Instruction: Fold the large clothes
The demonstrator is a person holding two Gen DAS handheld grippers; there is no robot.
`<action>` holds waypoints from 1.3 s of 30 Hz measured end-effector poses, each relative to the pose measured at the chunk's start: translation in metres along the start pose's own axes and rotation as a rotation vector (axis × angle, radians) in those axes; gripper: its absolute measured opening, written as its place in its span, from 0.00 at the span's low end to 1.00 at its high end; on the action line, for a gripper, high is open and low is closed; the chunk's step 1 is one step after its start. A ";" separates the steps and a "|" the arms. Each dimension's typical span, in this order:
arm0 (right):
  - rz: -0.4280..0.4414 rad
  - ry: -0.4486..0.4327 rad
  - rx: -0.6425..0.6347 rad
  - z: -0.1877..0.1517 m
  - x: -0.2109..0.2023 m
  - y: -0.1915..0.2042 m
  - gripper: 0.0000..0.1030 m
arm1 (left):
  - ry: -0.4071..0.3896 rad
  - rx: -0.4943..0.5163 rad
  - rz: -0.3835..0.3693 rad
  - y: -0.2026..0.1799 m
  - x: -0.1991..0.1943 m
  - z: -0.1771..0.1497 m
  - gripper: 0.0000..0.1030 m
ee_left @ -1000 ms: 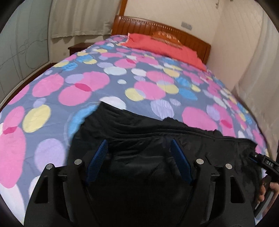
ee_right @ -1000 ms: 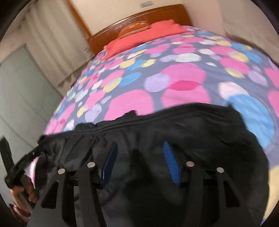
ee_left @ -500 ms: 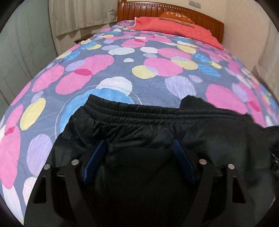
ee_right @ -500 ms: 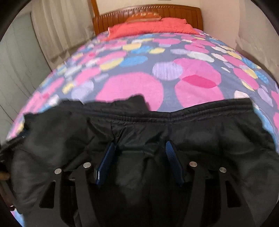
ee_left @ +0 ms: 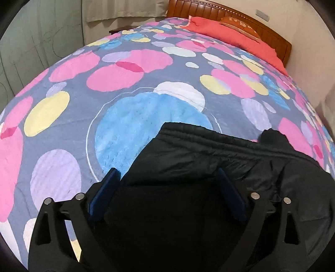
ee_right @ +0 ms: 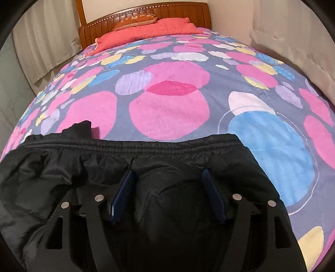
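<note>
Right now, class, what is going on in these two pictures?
A person holding a gripper in each hand is folding black trousers on a bed with a spotted quilt. The elastic waistband lies flat across the quilt. The left gripper and right gripper sit over the dark cloth, and both sets of jaws are opening, with fabric between them but not pinched.

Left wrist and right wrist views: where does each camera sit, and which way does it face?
Left wrist: on the left gripper, looking down along its opening fingers over the black garment toward the headboard; no hand shows.
Right wrist: on the right gripper, also opening, same heading; no hand shows.
Shared: the garment's elastic waistband, the spotted bedspread, the red pillow.
</note>
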State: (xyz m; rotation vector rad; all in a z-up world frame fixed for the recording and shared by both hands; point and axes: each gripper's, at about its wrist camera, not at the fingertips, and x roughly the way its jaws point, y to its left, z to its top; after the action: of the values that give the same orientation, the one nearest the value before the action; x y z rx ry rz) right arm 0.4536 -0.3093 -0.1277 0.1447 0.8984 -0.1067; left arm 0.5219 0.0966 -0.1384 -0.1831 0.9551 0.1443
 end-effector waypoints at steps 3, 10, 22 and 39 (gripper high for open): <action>0.015 -0.001 0.010 0.000 -0.004 0.000 0.65 | -0.001 -0.003 -0.007 0.002 -0.007 0.002 0.92; 0.070 -0.061 0.107 -0.031 -0.089 -0.026 0.66 | -0.054 -0.147 -0.071 0.046 -0.068 -0.023 0.92; 0.223 -0.022 0.431 -0.195 -0.176 -0.083 0.67 | 0.010 -0.407 -0.245 0.117 -0.156 -0.188 0.91; 0.239 -0.136 0.619 -0.179 -0.110 -0.068 0.46 | -0.115 -0.388 -0.193 0.087 -0.106 -0.149 0.51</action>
State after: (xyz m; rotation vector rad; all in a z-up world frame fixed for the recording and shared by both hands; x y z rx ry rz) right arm 0.2375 -0.3425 -0.1564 0.8097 0.6833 -0.1677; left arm 0.3246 0.1443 -0.1433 -0.6159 0.7832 0.1594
